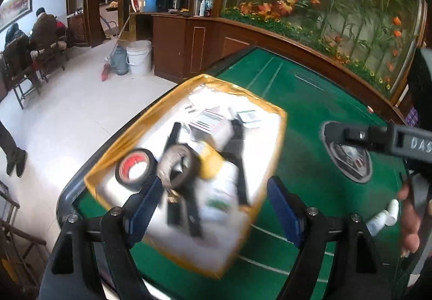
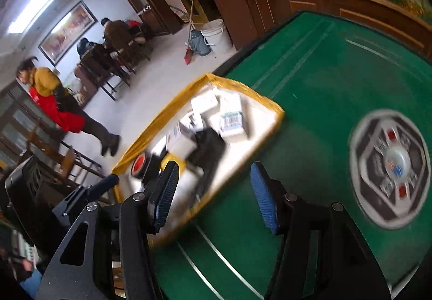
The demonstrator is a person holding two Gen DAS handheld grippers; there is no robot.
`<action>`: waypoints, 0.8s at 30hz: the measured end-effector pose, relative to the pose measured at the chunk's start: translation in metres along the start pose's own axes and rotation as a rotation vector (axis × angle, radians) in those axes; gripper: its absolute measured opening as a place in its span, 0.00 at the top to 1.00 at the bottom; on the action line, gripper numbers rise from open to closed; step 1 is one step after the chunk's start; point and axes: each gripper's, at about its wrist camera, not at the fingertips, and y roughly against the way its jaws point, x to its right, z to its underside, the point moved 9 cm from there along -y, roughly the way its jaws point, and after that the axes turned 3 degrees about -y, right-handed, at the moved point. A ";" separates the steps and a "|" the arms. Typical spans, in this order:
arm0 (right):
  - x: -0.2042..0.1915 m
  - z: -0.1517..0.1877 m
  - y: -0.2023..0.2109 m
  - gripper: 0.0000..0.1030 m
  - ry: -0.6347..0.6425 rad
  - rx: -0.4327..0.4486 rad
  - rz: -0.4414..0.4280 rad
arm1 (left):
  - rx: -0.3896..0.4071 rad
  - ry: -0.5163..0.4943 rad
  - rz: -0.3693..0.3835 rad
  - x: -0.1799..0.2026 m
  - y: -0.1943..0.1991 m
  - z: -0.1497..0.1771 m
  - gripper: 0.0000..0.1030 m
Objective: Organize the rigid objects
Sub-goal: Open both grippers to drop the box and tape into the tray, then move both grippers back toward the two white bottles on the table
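**Two tongs over one box of mixed rigid goods**

One desk (image 1: 310, 100), green felt, white lines, a round grey centre panel (image 2: 390, 167) set into it.

One open box (image 1: 259, 101), white inside, rim bound in yellow tape, standing on the desk at its left edge beside the floor. Motion blur softens its contents in both views.

Contents of the box, near end: one black tape roll with a red core (image 1: 135, 167); one grey tape roll (image 1: 176, 165) touching it on the right; one yellow item (image 1: 212, 162) just beside the grey roll, its kind not readable. Middle: black bar-shaped pieces (image 1: 239, 146) lying crossed. Far end: several small white cartons (image 2: 230, 116), one with a barcode label.

One white bottle (image 1: 386, 215), lying on the desk outside the box, to its right, near the holder's hand (image 1: 410, 219).

Left tongs (image 1: 213, 212): blue pads spread wide, nothing between them, hanging over the near end of the box.

Right tongs (image 2: 214, 197): spread wide likewise, holding nothing, above the box's near right corner and the felt.
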 end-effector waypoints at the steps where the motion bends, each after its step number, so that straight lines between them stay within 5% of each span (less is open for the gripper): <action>1: 0.011 0.009 0.010 0.45 -0.018 -0.003 -0.007 | -0.009 -0.013 0.001 0.008 0.006 0.003 0.22; 11: 0.132 0.088 0.086 0.45 -0.276 0.002 0.048 | -0.058 -0.147 0.121 0.081 0.039 0.033 0.22; 17: 0.207 0.111 0.139 0.46 -0.416 0.055 0.251 | -0.086 -0.191 0.271 0.118 0.026 0.043 0.22; 24: 0.241 0.153 0.175 0.46 -0.588 0.040 0.315 | -0.152 -0.314 0.443 0.178 0.015 0.060 0.22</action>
